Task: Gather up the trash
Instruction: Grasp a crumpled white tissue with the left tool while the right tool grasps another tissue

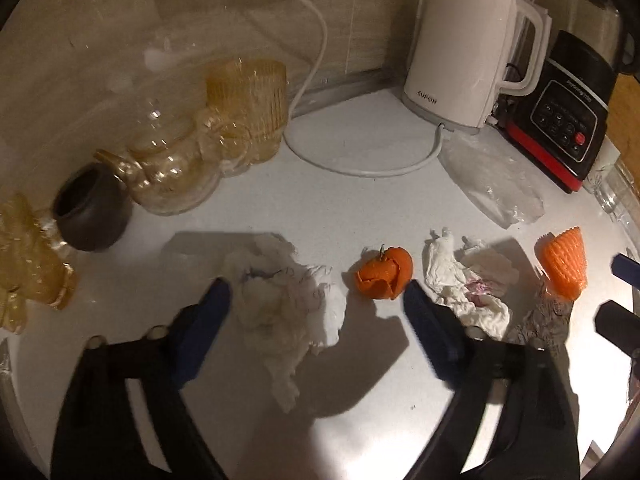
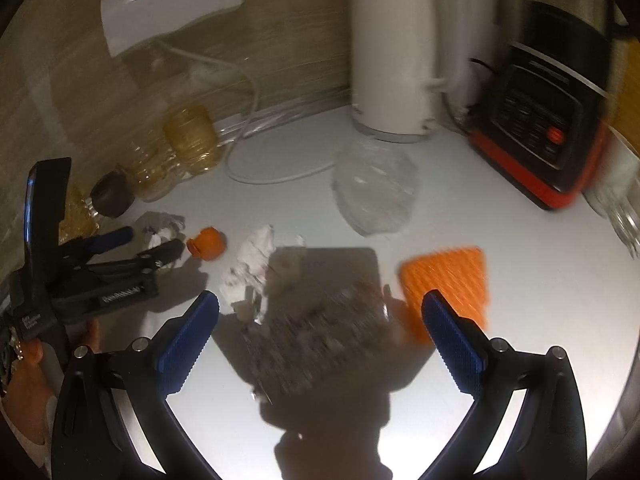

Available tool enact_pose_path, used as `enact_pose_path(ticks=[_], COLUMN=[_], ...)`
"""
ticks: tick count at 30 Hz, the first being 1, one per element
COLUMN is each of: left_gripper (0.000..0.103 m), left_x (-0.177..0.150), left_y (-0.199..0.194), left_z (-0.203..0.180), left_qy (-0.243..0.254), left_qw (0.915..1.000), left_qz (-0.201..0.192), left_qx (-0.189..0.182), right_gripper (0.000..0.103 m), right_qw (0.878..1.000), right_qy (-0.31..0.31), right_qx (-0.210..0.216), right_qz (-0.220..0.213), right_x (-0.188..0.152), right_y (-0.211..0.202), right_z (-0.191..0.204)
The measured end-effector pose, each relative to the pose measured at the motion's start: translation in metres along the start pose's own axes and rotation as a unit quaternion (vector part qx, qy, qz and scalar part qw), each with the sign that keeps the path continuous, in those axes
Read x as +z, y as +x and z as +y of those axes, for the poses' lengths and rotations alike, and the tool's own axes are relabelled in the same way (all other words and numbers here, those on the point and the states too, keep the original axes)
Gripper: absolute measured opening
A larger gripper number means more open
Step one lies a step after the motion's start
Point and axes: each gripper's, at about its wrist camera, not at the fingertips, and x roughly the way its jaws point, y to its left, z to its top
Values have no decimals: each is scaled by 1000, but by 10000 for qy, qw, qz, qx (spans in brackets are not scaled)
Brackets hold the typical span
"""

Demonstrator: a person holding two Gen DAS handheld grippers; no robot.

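The left gripper (image 1: 316,300) stands wide open and empty, its blue pads either side of a crumpled tissue (image 1: 280,308) on the white counter (image 1: 360,392). To grip well, lower until both pads flank the thickest bunch, then close squarely so no loose corner drags. From that tissue, the orange peel (image 1: 385,272) lies at two o'clock, a second tissue (image 1: 468,284) at three. The right gripper (image 2: 320,340) is also open and holds nothing, poised over a blurred grey-brown wrapper (image 2: 320,332), with orange foam netting (image 2: 448,276) at two o'clock. Only the right view shows the left tool from outside and the hand (image 2: 28,364) holding it; only the left shows the glassware (image 1: 172,176) sharply
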Motion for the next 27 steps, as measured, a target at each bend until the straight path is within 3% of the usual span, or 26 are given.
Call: enact_pose_path(ticks=[3,5,8,20,23,25,26,27], left_gripper=[60,41,25,20,19,18,18,18], left_x=[0,-1,-2,-3,-3,-4,-4,-5], left_y=[9,10,11,12,10,9,8,8], left_z=[1,1,6,18,20,19,19,19], left_qy=[-1,42,30,-99,-106,-83,-81,-79], left_qw=[10000,10000,10000,9995,9995,9995,9995,9995], left_qz=[46,12,18,-106,-132,-153,-160,-168], left_qx=[7,-21,-86,-266,-277,-274,-268,-266], right_gripper=[101,101,101,99,83,61,60,49], right_qw=[9998,9995,9988,9933,9912,9900,9900,9907], right_qy=[-167,-256,-383,-836,-854,-796,-739,-711], right_qx=[57,107,170,77,34,78,99,88], right_qz=[96,159,242,791,1015,1166,1201,1154], right_x=[8,13,15,27,25,22,20,20], right_y=[15,25,35,88,100,106,108,106], right_z=[10,16,23,53,55,55,54,54])
